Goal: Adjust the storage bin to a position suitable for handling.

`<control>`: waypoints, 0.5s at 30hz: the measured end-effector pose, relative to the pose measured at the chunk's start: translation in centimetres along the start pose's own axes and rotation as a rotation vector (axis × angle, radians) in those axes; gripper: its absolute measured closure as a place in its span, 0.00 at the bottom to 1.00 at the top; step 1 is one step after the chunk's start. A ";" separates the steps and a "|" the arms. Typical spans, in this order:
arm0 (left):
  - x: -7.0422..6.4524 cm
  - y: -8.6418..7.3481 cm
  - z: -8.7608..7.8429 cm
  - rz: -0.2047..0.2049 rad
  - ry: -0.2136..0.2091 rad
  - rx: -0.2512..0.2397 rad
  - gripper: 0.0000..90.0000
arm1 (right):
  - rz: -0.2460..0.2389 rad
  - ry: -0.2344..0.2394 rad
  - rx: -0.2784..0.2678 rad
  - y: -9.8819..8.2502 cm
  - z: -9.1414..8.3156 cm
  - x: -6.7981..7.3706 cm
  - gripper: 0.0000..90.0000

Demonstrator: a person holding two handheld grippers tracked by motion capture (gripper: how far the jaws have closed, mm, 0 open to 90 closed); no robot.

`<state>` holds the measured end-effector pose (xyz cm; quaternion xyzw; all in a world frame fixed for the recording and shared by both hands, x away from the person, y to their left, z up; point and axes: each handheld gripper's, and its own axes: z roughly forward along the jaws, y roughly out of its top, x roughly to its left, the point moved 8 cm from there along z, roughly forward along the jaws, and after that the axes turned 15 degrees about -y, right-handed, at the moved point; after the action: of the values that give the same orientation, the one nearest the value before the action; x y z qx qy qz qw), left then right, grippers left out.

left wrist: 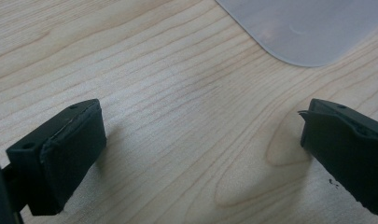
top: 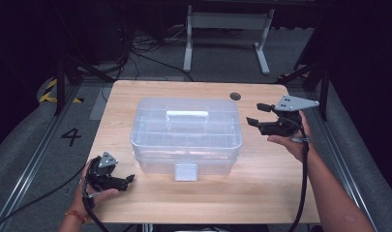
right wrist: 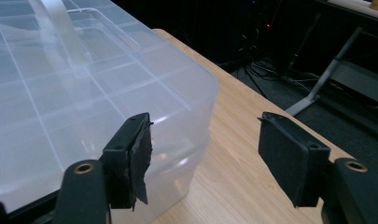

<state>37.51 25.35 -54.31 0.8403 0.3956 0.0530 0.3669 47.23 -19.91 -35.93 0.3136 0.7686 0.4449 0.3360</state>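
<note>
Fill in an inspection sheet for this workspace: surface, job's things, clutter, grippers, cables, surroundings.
Surface: wooden table, with a dark round hole near its far right corner.
Job's things: clear plastic box, lid closed, handle flat on top, latch at the near side.
Clutter: nothing seen.
Grippers: left gripper open, low over the table; right gripper open, beside the box, holding nothing.
Cables: one trails from each gripper; more on the floor.
Surroundings: dark room, white frame beyond.

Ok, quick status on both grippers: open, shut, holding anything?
Left gripper: open, nothing between the jaws, low over the table.
Right gripper: open, holding nothing, beside the clear plastic box.
</note>
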 end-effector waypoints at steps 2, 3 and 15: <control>0.0 0.0 0.0 0.001 0.000 0.000 0.01 | -0.006 0.011 -0.002 0.4 0.4 0.6 0.39; 0.0 0.0 0.0 0.000 0.000 0.000 0.01 | -0.010 0.017 -0.003 0.6 0.6 0.8 0.39; 0.0 0.0 0.0 0.001 0.000 0.000 0.01 | -0.037 0.065 0.009 2.3 3.0 3.2 0.40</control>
<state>37.52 25.35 -54.31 0.8405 0.3950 0.0531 0.3670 48.18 -15.02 -35.76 0.2864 0.7867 0.4452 0.3177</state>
